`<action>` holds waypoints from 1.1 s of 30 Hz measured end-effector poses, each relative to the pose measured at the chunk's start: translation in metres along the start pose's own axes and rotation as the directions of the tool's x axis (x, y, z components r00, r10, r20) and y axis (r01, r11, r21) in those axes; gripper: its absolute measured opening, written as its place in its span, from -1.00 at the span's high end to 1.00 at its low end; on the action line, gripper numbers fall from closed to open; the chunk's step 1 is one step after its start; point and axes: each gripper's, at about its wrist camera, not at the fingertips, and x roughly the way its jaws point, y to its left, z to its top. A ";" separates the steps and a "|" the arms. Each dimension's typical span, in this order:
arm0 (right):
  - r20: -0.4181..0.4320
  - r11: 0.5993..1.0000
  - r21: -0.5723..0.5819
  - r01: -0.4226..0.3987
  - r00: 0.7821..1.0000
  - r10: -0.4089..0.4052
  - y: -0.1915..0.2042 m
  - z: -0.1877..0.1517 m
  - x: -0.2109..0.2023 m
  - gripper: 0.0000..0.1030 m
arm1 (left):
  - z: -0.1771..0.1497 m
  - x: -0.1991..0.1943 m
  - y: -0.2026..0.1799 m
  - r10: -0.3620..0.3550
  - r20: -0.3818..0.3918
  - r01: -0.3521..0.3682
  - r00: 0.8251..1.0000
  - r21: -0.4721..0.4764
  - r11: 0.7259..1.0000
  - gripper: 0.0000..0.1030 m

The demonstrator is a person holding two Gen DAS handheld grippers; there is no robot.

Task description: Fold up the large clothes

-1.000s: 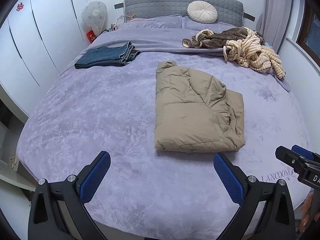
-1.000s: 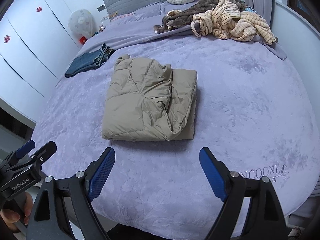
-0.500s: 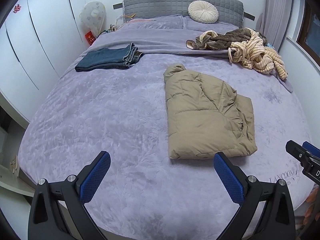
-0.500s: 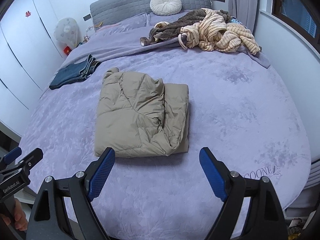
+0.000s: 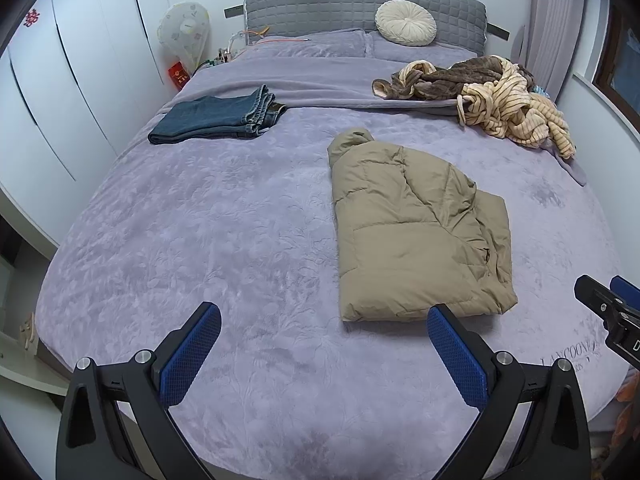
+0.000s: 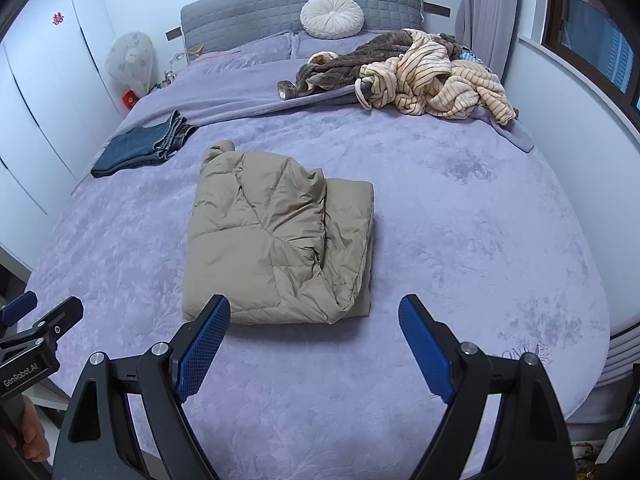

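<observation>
Lavender plush bedspread [image 5: 200, 240] covers the bed; our puffy khaki quilted jacket [image 6: 280, 240] lies folded at its middle, with a heap of striped cream and brown garments [image 6: 420, 72] beyond the jacket. We judge that heap comes next; lift one piece clear. Left tool [image 5: 324, 344] and right tool [image 6: 314, 340] gape wide, holding nothing.

Bed: wide, under a lilac plush cover [image 5: 224, 216], with a grey quilted headboard [image 5: 360, 4].
Cushion: round, cream [image 6: 332, 16], against the headboard.
Left wall: white wardrobe doors [image 5: 80, 64] with red emblems.
Bedside: covered standing fan [image 5: 184, 32].
Right: pale curtain [image 6: 486, 12], dark-framed window [image 6: 592, 36].
</observation>
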 end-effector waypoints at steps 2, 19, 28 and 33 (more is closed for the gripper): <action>0.001 1.000 -0.001 0.000 1.000 0.000 0.000 0.000 0.000 -0.71 | 0.001 0.001 0.000 0.000 0.000 0.000 1.000 0.000 1.000 -1.00; 0.003 1.000 -0.002 -0.007 1.000 0.007 0.001 0.000 0.000 -0.71 | 0.001 0.001 0.001 -0.001 0.001 0.001 1.000 0.003 1.000 -1.00; 0.003 1.000 -0.002 -0.008 1.000 0.008 0.001 -0.001 0.000 -0.71 | 0.001 0.001 0.002 -0.001 0.001 0.001 1.000 0.004 1.000 -1.00; 0.002 1.000 -0.001 -0.007 1.000 0.007 0.001 -0.001 0.000 -0.71 | 0.001 0.001 0.002 -0.001 0.001 0.001 1.000 0.004 1.000 -1.00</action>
